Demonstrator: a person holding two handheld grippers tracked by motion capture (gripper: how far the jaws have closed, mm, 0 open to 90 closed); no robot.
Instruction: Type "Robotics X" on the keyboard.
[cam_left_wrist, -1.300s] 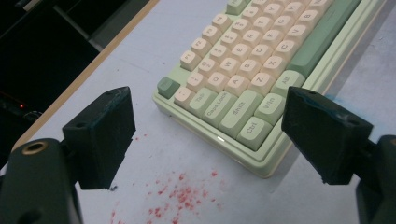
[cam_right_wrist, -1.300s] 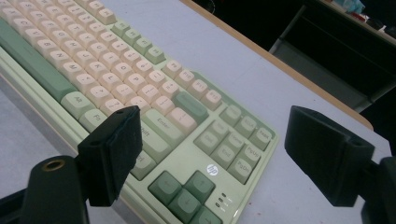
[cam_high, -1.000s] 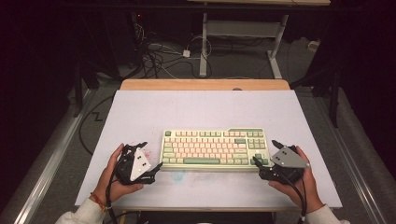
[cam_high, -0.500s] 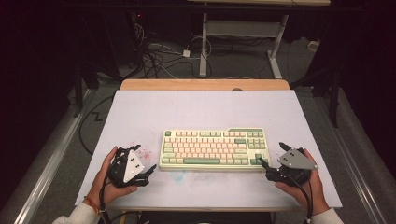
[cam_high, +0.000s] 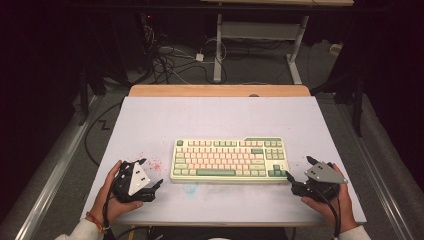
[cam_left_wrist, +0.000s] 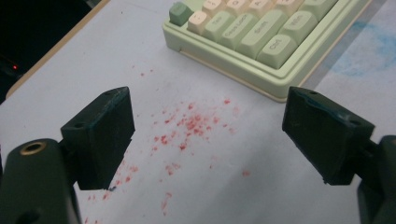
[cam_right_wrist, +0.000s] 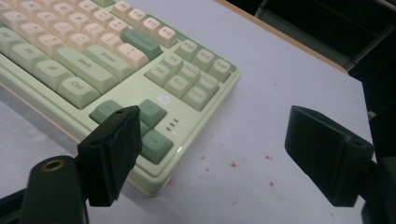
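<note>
Claws (cam_high: 149, 176) (cam_high: 299, 169) open, flanking keyboard (cam_high: 230, 159)

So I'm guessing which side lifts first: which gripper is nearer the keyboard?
Right. The right gripper sits just off the keyboard at its near right corner, jaws open. The left gripper is off the left end with a wider gap of bare table, jaws open too.
</note>
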